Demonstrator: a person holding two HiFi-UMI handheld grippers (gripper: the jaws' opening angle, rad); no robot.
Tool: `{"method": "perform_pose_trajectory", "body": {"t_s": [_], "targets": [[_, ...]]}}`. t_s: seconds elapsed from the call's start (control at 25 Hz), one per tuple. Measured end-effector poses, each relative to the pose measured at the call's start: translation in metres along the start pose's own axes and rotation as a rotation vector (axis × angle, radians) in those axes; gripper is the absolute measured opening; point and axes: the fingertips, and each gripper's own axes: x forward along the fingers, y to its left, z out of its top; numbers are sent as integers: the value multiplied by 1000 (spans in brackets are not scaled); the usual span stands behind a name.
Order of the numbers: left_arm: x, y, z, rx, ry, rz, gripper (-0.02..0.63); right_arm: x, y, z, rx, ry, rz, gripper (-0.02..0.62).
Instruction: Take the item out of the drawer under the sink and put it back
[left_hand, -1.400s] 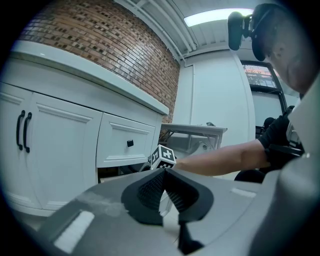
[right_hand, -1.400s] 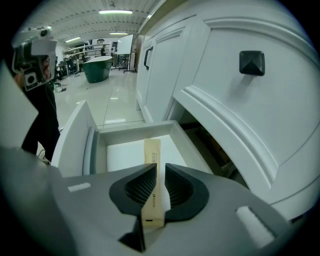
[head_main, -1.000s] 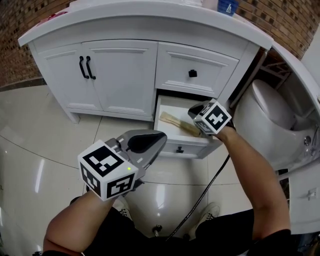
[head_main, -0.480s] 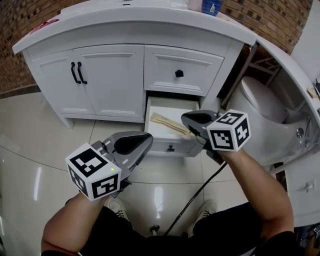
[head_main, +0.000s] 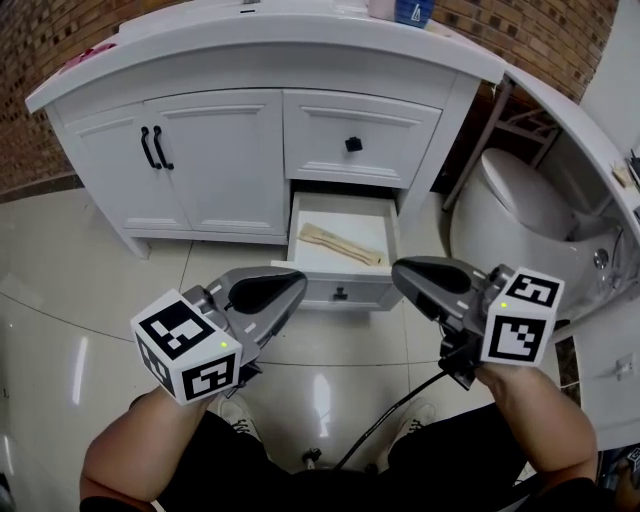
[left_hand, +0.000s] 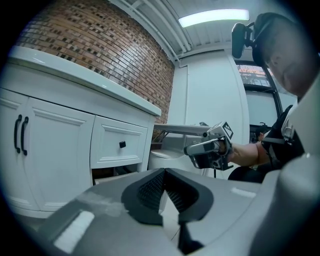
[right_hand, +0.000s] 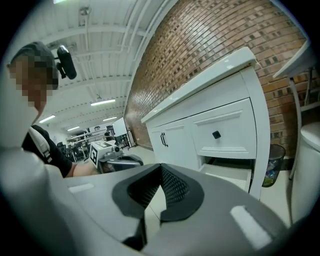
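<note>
Put-back step looking done; drawer (head_main: 372, 292) is standing open.
Wooden item (head_main: 343, 245) is lying in the drawer, ahead of and between the fingers; left gripper (head_main: 299, 282) and right gripper (head_main: 399, 270) are hovering clenched, empty. Next is likely pushing it shut.

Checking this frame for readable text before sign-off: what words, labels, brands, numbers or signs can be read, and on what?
Nothing reads clearly.
Blue container on the countertop: white mark, too small to read.
Marker cubes: black-and-white square patterns, no letters.
Reddish panel in the left gripper view: too blurred to read.
</note>
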Motion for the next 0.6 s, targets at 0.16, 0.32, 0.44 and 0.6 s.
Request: {"method": "perform_pose_trajectory", "body": {"t_s": [0.16, 0.32, 0.44, 0.6], "targets": [[1, -2, 1, 2, 0, -3, 5, -12, 11, -5, -18, -23, 10, 8], [0, -5, 2, 3, -2, -12, 5, -14, 18, -20, -76, 13, 18, 8], [-1, -7, 2, 6, -1, -17, 5, -13, 17, -32, -102, 48, -6, 8], [0, -9, 1, 8, 5, -20, 5, -13, 15, -48, -100, 84, -16, 8]]}}
